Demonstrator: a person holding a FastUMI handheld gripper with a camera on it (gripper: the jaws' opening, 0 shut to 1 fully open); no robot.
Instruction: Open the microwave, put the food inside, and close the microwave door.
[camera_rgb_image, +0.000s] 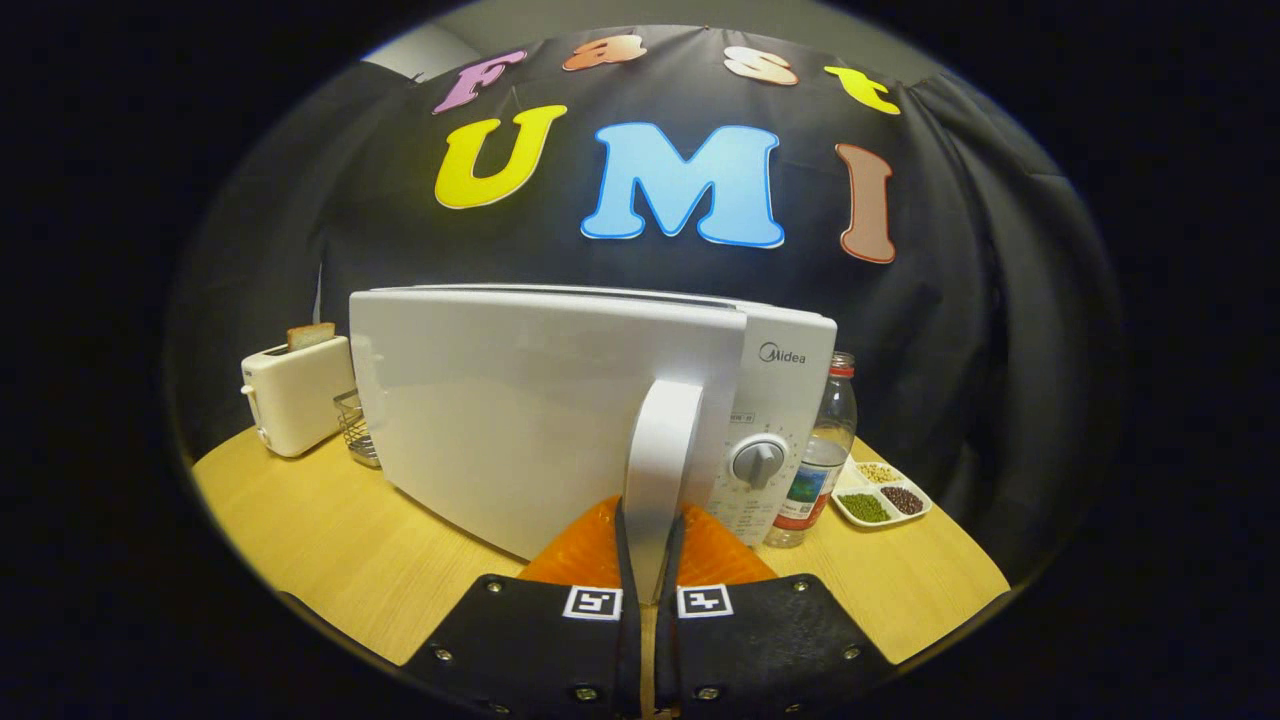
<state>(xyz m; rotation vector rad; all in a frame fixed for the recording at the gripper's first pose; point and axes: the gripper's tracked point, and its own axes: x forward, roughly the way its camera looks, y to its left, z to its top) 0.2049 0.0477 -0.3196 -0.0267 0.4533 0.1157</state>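
Hand-held gripper (650, 560) clamped narrow on microwave door handle (662, 450), white door (520, 420) swung slightly ajar.

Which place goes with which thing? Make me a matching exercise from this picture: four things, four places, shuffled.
Things:
1. door handle
2. toaster
3. bottle
4. divided dish

Places:
A. left of the microwave, bread in its slot
B. clamped between the fingers
C. past the bottle, holding beans
D. right beside the microwave's dial side

Pairs: 1-B, 2-A, 3-D, 4-C

Wooden table (330, 540), microwave (560, 420), toaster (295, 400), bottle (825, 460), dish (885, 495)
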